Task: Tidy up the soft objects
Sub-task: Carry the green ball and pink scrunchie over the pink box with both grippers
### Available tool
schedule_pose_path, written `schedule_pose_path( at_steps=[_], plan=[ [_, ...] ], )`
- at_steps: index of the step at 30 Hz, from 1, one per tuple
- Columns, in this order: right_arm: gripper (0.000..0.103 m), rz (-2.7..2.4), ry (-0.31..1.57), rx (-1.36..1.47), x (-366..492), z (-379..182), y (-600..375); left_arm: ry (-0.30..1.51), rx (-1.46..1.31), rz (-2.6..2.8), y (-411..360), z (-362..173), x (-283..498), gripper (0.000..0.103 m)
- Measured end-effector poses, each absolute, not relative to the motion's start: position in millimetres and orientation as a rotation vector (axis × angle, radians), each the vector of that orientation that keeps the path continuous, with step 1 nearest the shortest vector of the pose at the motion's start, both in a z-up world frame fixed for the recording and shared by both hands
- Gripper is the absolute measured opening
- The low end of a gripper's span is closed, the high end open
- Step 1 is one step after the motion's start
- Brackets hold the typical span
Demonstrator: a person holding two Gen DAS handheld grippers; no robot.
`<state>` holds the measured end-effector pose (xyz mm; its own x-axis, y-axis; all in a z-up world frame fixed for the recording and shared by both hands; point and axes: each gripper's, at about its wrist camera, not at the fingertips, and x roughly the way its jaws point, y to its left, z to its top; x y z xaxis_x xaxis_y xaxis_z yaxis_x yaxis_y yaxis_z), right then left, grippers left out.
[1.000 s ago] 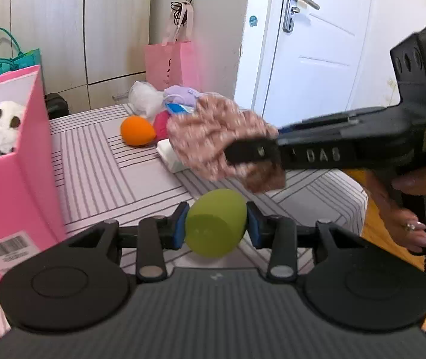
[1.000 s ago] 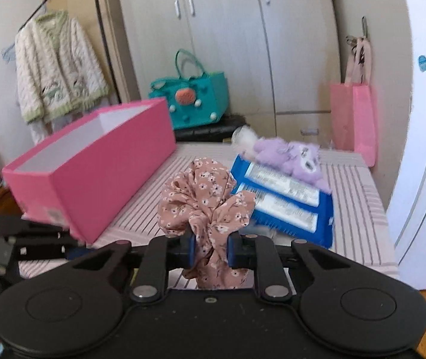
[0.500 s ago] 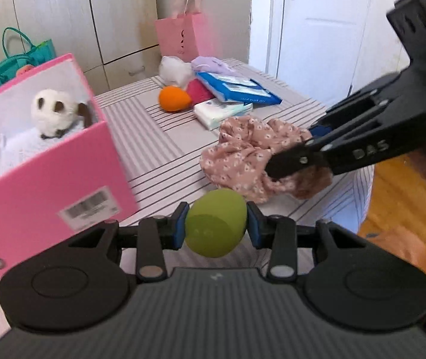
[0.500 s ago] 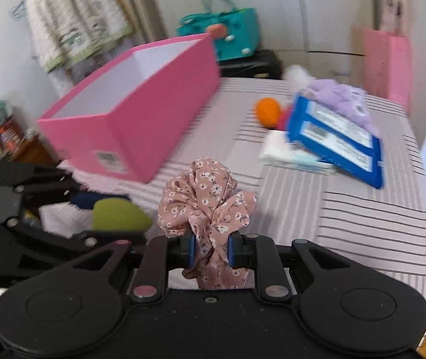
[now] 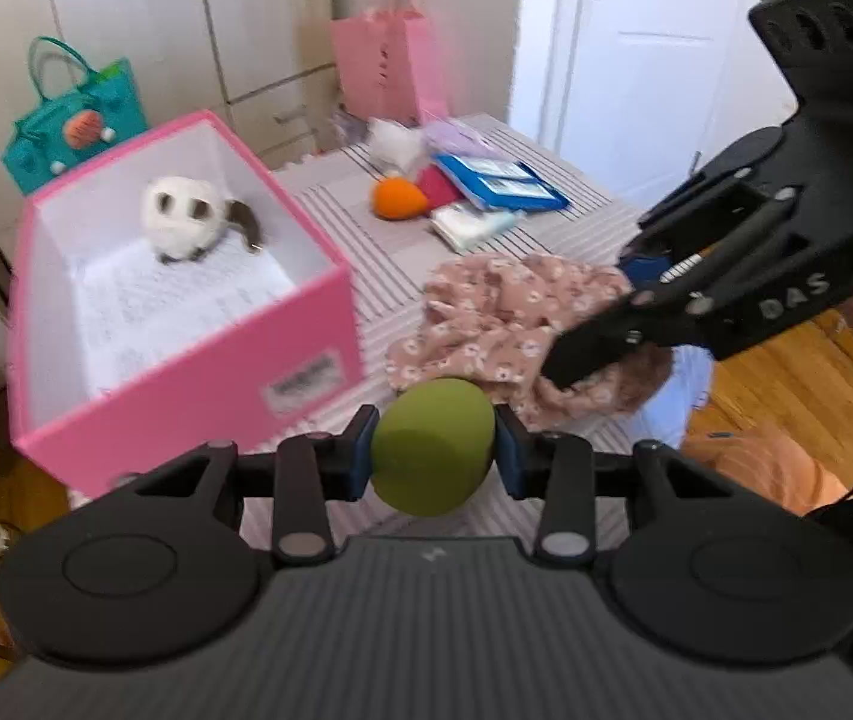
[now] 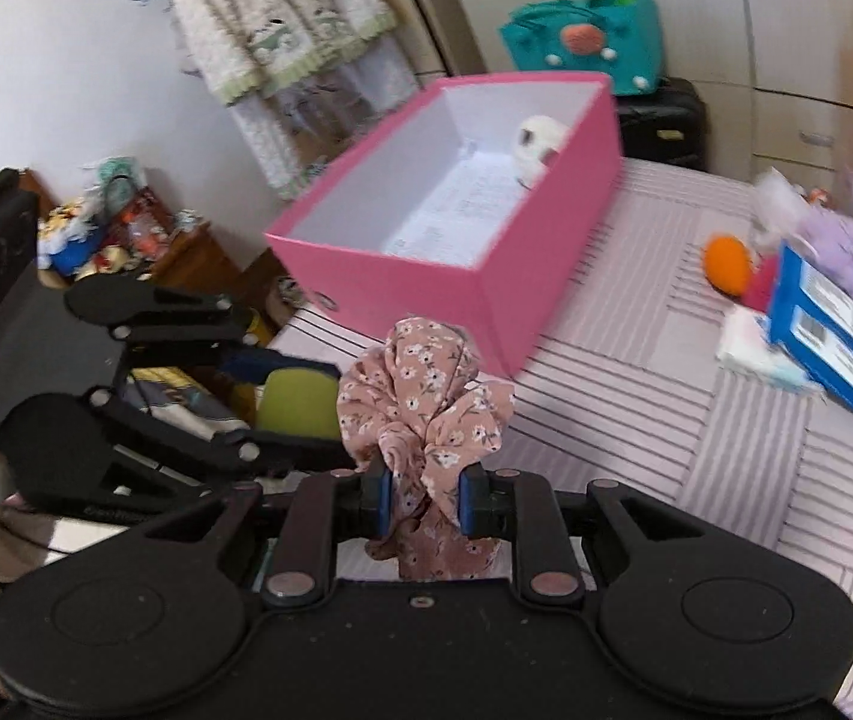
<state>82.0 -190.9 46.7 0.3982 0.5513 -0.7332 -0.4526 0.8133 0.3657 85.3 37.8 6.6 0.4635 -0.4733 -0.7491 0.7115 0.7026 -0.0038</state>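
A: Both hands have risen and tipped downward since a second ago; the pink box [image 5: 198,354] now shows its open inside, a white plush toy [image 5: 186,219] at the far end

B: Loads?

A: Left gripper [image 5: 433,445] is clamped across a green sponge egg [image 5: 433,445], pads denting its sides. Right gripper [image 6: 425,495] is nearly closed on a floral scrunchie [image 6: 420,396], pinched at its gathered middle, folds flopping free

B: Handling?

A: Both look light and squashy; a mid-body pinch suits them. Both grippers angle down, near the box's front end, above the striped table [image 6: 666,396]
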Motion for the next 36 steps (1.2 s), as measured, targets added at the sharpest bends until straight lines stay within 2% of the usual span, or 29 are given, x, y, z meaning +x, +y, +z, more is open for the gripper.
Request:
schedule_pose_path(
  at_steps=[14,27,36],
  plan=[
    [0.025,0.677,0.767,0.026,142.5,89.2,-148.2,0.656,0.266,-0.547,86.0,59.0,141.8,0.04],
    [0.025,0.637,0.875,0.1,268.0,68.0,-124.2,0.673,0.192,-0.433,100.9,36.5,243.0,0.041],
    [0.025,0.536,0.994,0.149,360.9,27.9,-89.6,0.729,0.297,-0.343,89.1,-3.0,334.2,0.041]
  ],
)
